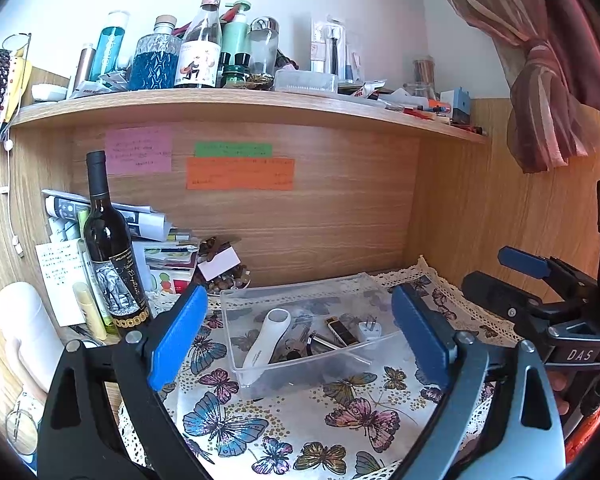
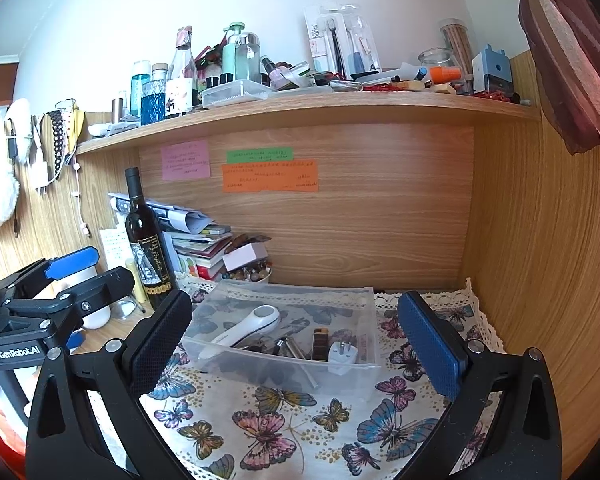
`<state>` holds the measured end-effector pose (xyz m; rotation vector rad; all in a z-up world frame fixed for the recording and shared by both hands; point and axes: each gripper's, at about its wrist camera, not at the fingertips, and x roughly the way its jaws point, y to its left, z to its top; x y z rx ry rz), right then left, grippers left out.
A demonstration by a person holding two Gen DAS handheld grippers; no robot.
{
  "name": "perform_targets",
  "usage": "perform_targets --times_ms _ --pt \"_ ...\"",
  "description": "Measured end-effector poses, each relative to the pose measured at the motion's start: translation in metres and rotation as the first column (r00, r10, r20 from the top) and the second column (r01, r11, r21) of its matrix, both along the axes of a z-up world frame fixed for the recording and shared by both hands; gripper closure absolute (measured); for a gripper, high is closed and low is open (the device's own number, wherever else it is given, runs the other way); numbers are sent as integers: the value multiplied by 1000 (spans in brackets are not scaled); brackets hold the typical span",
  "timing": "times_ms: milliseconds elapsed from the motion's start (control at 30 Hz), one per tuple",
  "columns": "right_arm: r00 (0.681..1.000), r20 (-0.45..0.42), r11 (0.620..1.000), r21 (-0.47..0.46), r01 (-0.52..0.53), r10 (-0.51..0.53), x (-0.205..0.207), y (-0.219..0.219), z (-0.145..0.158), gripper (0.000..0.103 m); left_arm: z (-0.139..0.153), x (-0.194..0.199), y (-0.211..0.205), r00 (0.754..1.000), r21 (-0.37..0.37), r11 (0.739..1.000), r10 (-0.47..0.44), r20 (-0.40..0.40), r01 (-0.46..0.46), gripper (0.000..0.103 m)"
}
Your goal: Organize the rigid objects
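A clear plastic bin (image 1: 260, 372) (image 2: 364, 364) sits on the butterfly cloth (image 1: 284, 432) (image 2: 284, 432). Inside lie a white handheld device (image 1: 269, 335) (image 2: 247, 328), a white plug adapter (image 1: 369, 330) (image 2: 342, 357), a dark lighter (image 1: 342, 332) (image 2: 320, 345) and small metal pieces (image 1: 322, 342). My left gripper (image 1: 300, 340) is open and empty, held above the cloth in front of the bin. My right gripper (image 2: 296, 348) is open and empty, also in front of the bin. Each gripper shows at the edge of the other's view (image 1: 540, 292) (image 2: 60, 284).
A dark wine bottle (image 1: 110, 248) (image 2: 146, 244) stands left of the bin by stacked papers and books (image 1: 160, 248) (image 2: 196, 240). A bowl of beads (image 1: 224, 276) sits behind. Wooden panels close the back and right. A cluttered shelf (image 1: 236, 104) (image 2: 308, 108) runs overhead.
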<state>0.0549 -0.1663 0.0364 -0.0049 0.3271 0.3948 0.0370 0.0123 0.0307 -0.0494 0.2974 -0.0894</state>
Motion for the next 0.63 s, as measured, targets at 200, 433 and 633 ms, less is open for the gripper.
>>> perform_targets --times_ms 200,433,633 --pt "1000 2 1000 0 0 0 0 0 0 0 -1 2 0 1000 -6 1000 3 -10 -3 9" --pt "1000 -4 1000 -3 -2 2 0 1 -1 0 -3 4 1 1000 -13 1000 3 -28 -3 9" --pt "1000 -11 1000 -6 -7 7 3 3 -1 0 -3 3 -2 1000 0 1000 -3 -24 3 9"
